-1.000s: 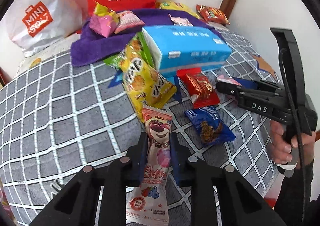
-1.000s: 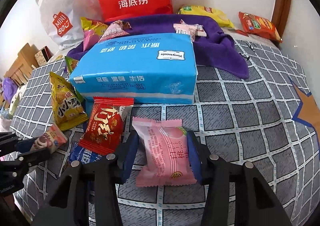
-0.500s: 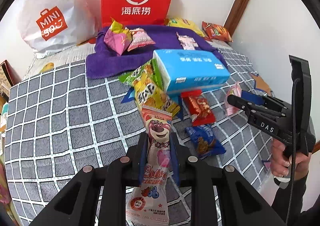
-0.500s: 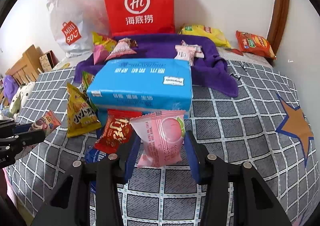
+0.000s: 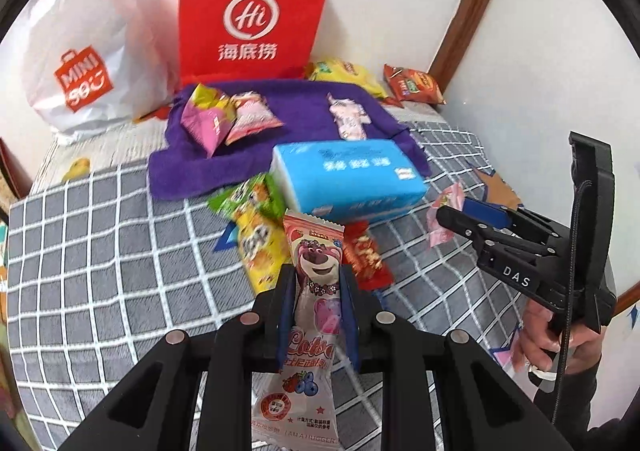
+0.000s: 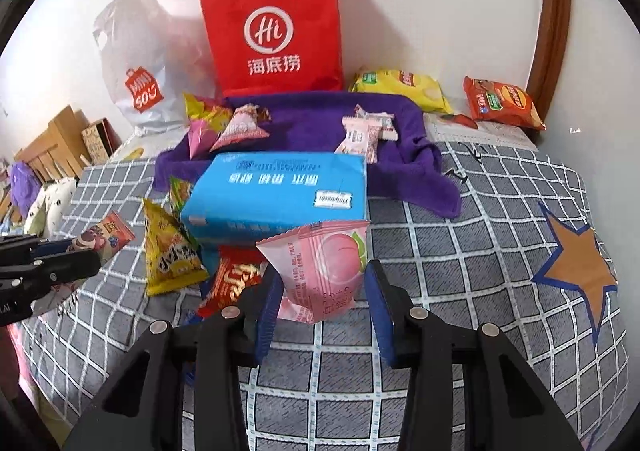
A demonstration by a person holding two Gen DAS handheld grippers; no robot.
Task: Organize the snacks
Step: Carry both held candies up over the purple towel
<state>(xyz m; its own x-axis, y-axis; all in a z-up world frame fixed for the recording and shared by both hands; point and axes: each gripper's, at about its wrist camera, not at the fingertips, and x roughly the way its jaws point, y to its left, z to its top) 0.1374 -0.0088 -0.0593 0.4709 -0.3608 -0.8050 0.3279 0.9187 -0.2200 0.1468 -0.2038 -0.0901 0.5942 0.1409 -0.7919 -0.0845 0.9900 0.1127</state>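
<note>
checked bedspread [image 6: 460, 271] | left tool [image 5: 316, 303] clamps bear-print packet [image 5: 314, 315] | right tool [image 6: 324, 291] clamps pink peach packet [image 6: 324, 271]

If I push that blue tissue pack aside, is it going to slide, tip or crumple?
The tissue pack lies flat and wide, so it probably slides rather than tips. Its plastic wrap looks smooth, which may help over the checked cover. It seems soft-sided, so a narrow push could dent it, and it would likely drag the snacks tucked at its edge.
</note>
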